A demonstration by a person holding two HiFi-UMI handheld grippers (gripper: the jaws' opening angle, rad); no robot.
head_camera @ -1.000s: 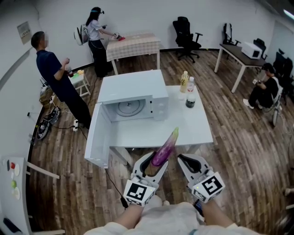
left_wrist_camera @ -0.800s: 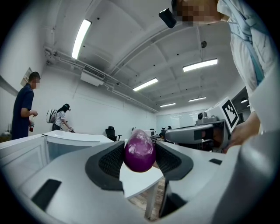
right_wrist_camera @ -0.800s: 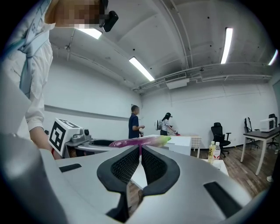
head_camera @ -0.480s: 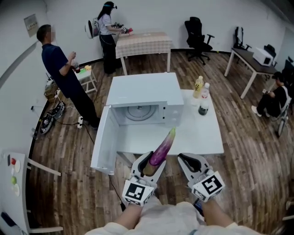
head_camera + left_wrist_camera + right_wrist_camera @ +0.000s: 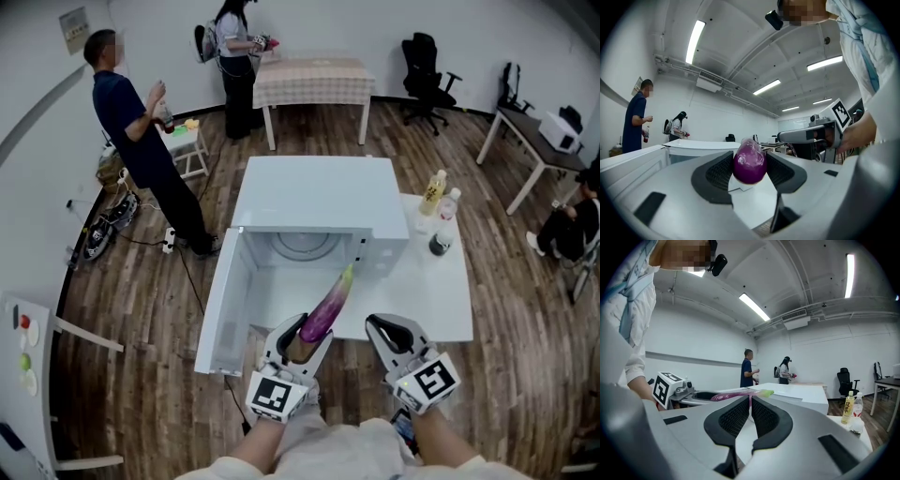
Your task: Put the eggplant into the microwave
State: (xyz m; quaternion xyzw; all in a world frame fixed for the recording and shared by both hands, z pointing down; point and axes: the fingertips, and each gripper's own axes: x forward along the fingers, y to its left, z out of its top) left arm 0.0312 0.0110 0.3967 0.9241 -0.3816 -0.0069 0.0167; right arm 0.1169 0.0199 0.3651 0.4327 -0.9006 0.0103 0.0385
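Note:
A long purple eggplant [image 5: 324, 310] with a green tip is clamped in my left gripper [image 5: 298, 339], pointing forward and up toward the microwave. Seen end-on in the left gripper view, the eggplant [image 5: 749, 161] sits pressed between the two black pads of the left gripper [image 5: 750, 172]. The white microwave [image 5: 314, 199] stands on a white table [image 5: 441, 300] with its door [image 5: 221, 301] swung open to the left and the turntable showing inside. The eggplant's tip hangs just before the opening. My right gripper [image 5: 395, 337] is beside the left one, shut and empty; the right gripper [image 5: 750, 414] shows its pads together.
Two bottles [image 5: 438, 201] and a dark cup stand on the table right of the microwave. Two people [image 5: 141, 131] stand at the back left by a checked-cloth table [image 5: 314, 80]. Office chairs, desks and a seated person are at the right. A cable lies on the wooden floor.
Both grippers and I have come closer to the microwave. The eggplant's tip, formerly over the table's front edge, now hangs at the open cavity. The jaws hold as before.

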